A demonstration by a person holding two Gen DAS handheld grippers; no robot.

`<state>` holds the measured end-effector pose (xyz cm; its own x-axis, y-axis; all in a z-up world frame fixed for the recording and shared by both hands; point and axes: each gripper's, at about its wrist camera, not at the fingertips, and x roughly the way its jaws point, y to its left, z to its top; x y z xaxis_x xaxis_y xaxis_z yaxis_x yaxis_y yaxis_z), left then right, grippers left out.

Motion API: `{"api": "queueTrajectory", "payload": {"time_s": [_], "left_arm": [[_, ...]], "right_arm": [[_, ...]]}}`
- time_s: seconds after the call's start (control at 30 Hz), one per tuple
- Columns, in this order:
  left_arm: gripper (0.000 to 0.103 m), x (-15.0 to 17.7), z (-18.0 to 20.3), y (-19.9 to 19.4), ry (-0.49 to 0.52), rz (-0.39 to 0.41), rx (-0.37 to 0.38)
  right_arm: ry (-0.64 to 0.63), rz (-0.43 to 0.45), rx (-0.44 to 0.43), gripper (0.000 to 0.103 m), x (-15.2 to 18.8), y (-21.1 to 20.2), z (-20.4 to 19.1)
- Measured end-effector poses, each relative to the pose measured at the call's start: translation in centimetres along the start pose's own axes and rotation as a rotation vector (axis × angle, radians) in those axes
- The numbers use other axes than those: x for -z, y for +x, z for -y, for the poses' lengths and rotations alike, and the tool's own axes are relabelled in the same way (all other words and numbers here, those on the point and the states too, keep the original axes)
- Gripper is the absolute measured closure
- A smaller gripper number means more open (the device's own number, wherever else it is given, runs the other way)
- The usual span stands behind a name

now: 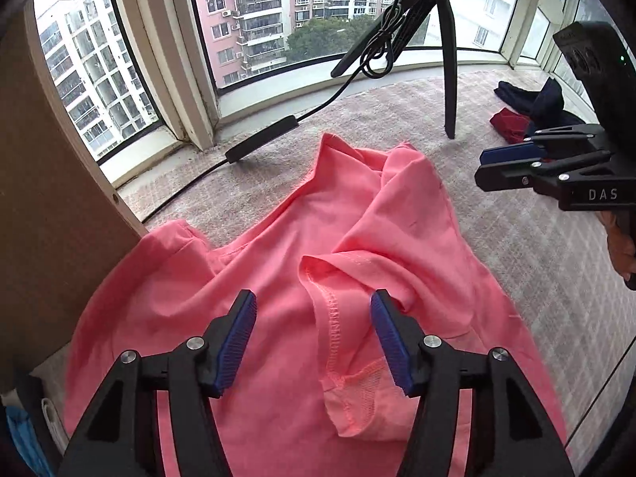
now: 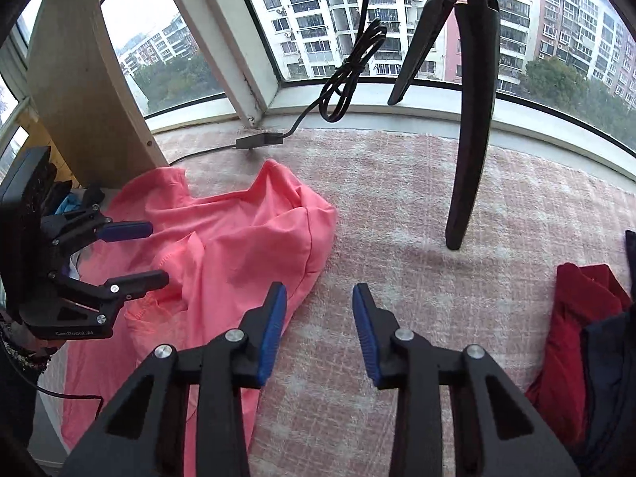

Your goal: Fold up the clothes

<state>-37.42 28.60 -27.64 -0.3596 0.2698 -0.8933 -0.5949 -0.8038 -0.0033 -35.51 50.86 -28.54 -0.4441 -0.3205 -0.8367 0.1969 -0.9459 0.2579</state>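
A pale checked woven blanket [image 2: 397,206] covers the surface by the curved window. On it lies a crumpled coral-pink knit garment [image 1: 278,246], its stitched hem between the released left tool [image 1: 314,338] without touching. The right tool [image 2: 320,330], also released, hovers over bare blanket beside the garment. A dark red folded cloth [image 2: 572,318] lies well apart.

Shirt [image 2: 222,238] crumpled on blanket [image 2: 397,218], left of tripod [image 2: 469,139]; clothes pile [image 2: 576,338] far right; window [image 2: 318,20] behind.
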Motion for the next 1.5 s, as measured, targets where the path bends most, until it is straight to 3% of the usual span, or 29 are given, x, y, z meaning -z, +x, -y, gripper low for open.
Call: {"api": "queueTrajectory", "payload": {"time_s": [0.1,0.23,0.33,0.47,0.63,0.67,0.7,0.73,0.77,0.9,1.2,1.33,1.37,1.4,1.47,1.5], "left_arm": [[0.05,1.2,-0.6,-1.7,-0.017,0.024,0.032],[0.053,3.2,0.0,-3.3,0.003,0.025,0.128],[0.054,4.2,1.2,-2.6,0.052,-0.017,0.145],[0.054,5.0,2.7,-2.3,0.099,-0.036,0.171],[0.054,5.1,3.6,-0.6,0.141,-0.082,0.192],[0.059,5.1,3.5,-0.3,0.145,-0.092,0.19],[0.065,5.1,3.5,0.0,0.149,-0.102,0.189],[0.066,5.2,3.4,0.3,0.152,-0.112,0.188],[0.07,5.2,3.2,0.1,0.136,-0.111,0.212],[0.088,5.5,2.1,-0.7,0.076,-0.085,0.244],[0.1,7.4,0.6,-3.2,0.001,-0.01,0.267],[0.099,8.1,0.9,-3.2,-0.003,-0.03,0.28],[0.094,7.8,1.1,-3.2,-0.001,-0.03,0.268],[0.078,7.6,1.2,-3.3,0.001,-0.029,0.254],[0.065,7.3,1.7,-3.4,0.028,-0.012,0.243],[0.064,7.0,2.1,-3.4,0.041,-0.005,0.24]], "right_arm": [[-0.012,0.016,-0.102,0.069,-0.7,-0.4,-1.0],[-0.144,-0.049,-0.173,0.069,-1.8,1.2,-5.5],[-0.279,-0.127,-0.151,0.069,-2.4,3.5,-9.3],[-0.384,-0.209,-0.057,0.069,-2.8,6.3,-11.6],[-0.378,-0.284,-0.027,0.069,-3.3,8.3,-11.2],[-0.377,-0.286,-0.019,0.069,-3.4,8.4,-11.2],[-0.386,-0.287,-0.009,0.075,-3.4,8.5,-11.2],[-0.393,-0.286,-0.001,0.092,-3.4,8.4,-11.2],[-0.388,-0.284,-0.001,0.097,-3.4,8.3,-11.1],[-0.344,-0.251,-0.03,0.098,-3.9,6.9,-10.4],[-0.309,-0.2,-0.064,0.098,-5.7,5.3,-11.1],[-0.336,-0.216,-0.031,0.098,-5.8,6.6,-12.4],[-0.336,-0.222,-0.025,0.098,-5.8,6.7,-12.4],[-0.33,-0.228,-0.024,0.098,-5.9,6.9,-12.4],[-0.309,-0.228,-0.007,0.09,-6.1,6.7,-12.1],[-0.303,-0.231,-0.011,0.081,-6.2,6.8,-11.9]]}}
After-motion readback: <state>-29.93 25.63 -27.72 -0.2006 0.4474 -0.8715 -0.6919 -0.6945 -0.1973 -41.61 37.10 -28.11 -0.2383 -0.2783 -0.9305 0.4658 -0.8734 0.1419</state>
